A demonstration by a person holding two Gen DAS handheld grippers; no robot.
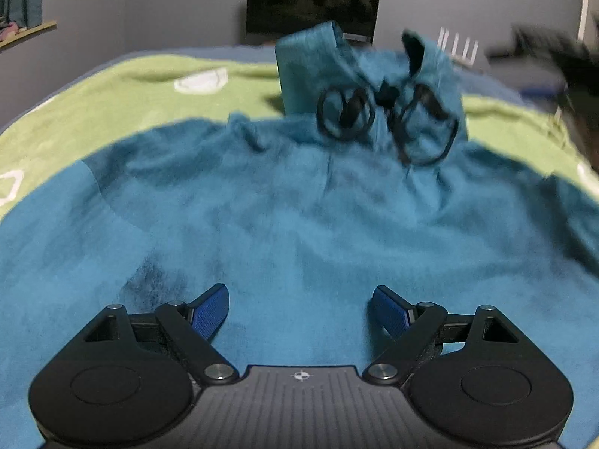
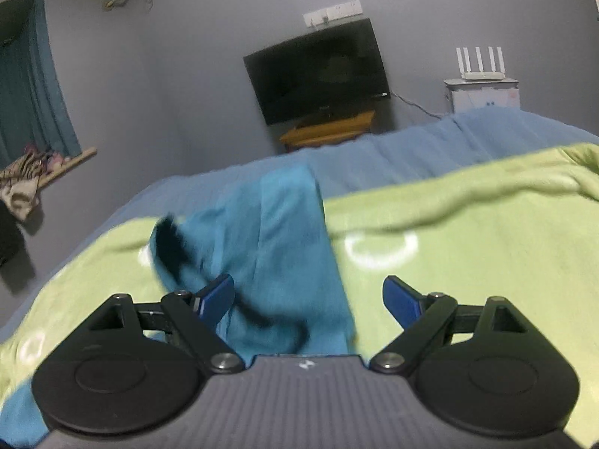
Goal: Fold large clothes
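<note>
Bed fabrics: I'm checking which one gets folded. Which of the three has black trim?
The teal garment, lying on top: black loops edge its raised part. The green blanket carries white rings; the blue sheet is plain.

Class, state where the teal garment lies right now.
The teal garment is spread on the green blanket in the left wrist view, directly under the open left gripper.

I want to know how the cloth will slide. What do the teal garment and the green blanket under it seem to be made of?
The teal garment looks like a soft matte knit, perhaps cotton jersey: it drapes in loose folds with no shine. The green blanket looks like fuzzy fleece or plush: its surface is napped and dull, with thick rounded wrinkles. Blur leaves both weaves uncertain.
</note>
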